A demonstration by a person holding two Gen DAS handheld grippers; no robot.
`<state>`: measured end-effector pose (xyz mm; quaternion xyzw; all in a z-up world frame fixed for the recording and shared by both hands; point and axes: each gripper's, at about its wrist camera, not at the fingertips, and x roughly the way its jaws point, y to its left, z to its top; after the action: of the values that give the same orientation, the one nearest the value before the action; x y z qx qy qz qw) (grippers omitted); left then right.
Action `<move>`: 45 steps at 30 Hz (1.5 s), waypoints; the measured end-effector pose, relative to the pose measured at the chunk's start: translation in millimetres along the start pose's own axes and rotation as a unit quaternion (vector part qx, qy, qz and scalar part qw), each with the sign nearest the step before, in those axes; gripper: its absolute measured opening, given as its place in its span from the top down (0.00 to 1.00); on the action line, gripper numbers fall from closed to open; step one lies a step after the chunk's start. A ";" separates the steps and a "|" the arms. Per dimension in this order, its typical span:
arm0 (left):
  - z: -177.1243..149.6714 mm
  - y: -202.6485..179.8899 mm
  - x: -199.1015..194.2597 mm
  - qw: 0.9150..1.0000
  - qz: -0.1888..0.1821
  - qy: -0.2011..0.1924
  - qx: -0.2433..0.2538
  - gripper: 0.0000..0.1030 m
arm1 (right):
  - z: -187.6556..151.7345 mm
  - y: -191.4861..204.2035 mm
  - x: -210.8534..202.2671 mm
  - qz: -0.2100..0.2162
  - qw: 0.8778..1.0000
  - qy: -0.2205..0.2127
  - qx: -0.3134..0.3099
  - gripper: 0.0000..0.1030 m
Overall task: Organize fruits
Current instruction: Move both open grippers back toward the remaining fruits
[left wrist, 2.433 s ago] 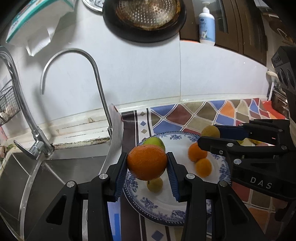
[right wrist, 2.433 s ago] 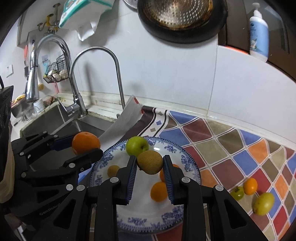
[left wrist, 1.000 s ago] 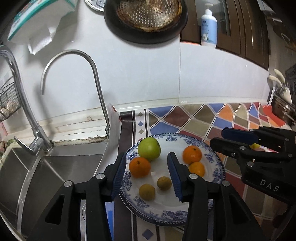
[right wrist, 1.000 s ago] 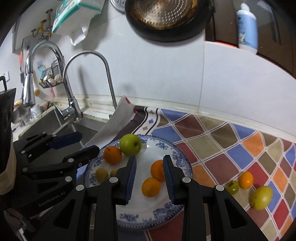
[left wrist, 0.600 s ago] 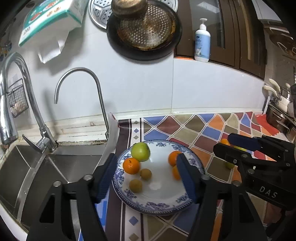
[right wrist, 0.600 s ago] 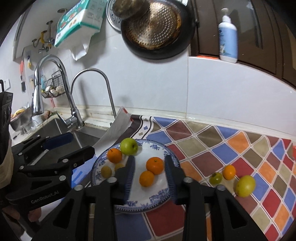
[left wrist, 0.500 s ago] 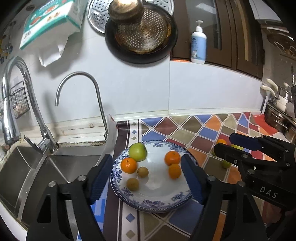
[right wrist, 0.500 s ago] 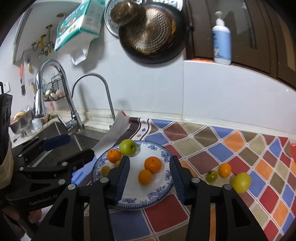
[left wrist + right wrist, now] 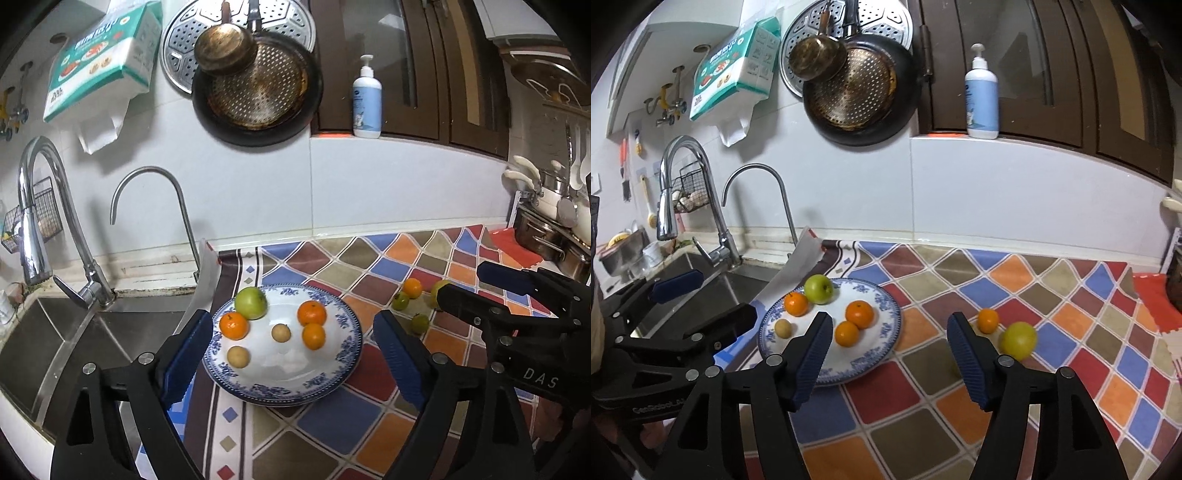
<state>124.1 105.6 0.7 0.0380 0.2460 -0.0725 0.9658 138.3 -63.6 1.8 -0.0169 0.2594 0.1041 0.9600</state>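
**kitchenbot_fan:** Fruits are split between two spots right now. On the blue-and-white plate (image 9: 347, 354) sit a green apple (image 9: 251, 303), three oranges (image 9: 312, 313) and two small brown round ones (image 9: 238, 356), all apart from each other or barely touching. Loose on the patterned counter mat (image 9: 1052, 332) to the right there's a small orange (image 9: 987, 320), a yellow-green fruit (image 9: 1019, 340) just beside it, and in the left wrist view a couple of little green ones (image 9: 399, 301) nearby.

**umi_tinkerer:** And the grippers?

**kitchenbot_fan:** Left gripper (image 9: 293, 360) has its jaws spread wide, nothing between them, hanging over the plate. Right gripper (image 9: 890, 360) is partly spread, also holding nothing; its jaws have just been opening, same as the left.

**umi_tinkerer:** So how would you grab the leftovers?

**kitchenbot_fan:** My guess: they're light, round and smooth-skinned, so they'll roll or squirt out if pinched off-centre. I'd straddle the widest part, pads on opposite sides, squeeze gently. The yellow-green one looks firm enough; the tiny green ones seem the fiddliest, easy to nudge away on that slick mat. The plate looks like ceramic, so set things down softly.
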 end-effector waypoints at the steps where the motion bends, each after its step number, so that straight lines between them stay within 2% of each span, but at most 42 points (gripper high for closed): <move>1: 0.3 -3.9 -2.1 1.000 -0.001 -0.003 0.000 0.13 | -0.6 -2.1 -2.1 -0.001 1.000 -0.001 0.000 0.37; 12: 5.4 -42.7 -16.7 1.000 0.000 -0.024 0.000 0.10 | -6.2 -36.4 -29.7 -0.013 1.000 -0.016 -0.006 0.37; 24: 9.0 -90.5 -9.0 1.000 0.005 -0.015 0.007 0.09 | -11.7 -78.0 -37.0 -0.015 1.000 -0.013 -0.022 0.37; 37: 5.8 -131.2 29.5 1.000 0.006 0.030 0.007 0.08 | -12.4 -118.6 -19.1 -0.004 0.999 0.008 -0.050 0.37; 45: -1.0 -144.7 67.4 0.998 -0.002 0.060 0.020 0.09 | -16.7 -139.4 14.0 0.006 0.997 0.038 -0.074 0.37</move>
<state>159.2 -45.2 -38.0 0.0611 0.3022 -0.0774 0.9481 171.0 -198.7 -22.6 -0.0901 0.2871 0.1278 0.9451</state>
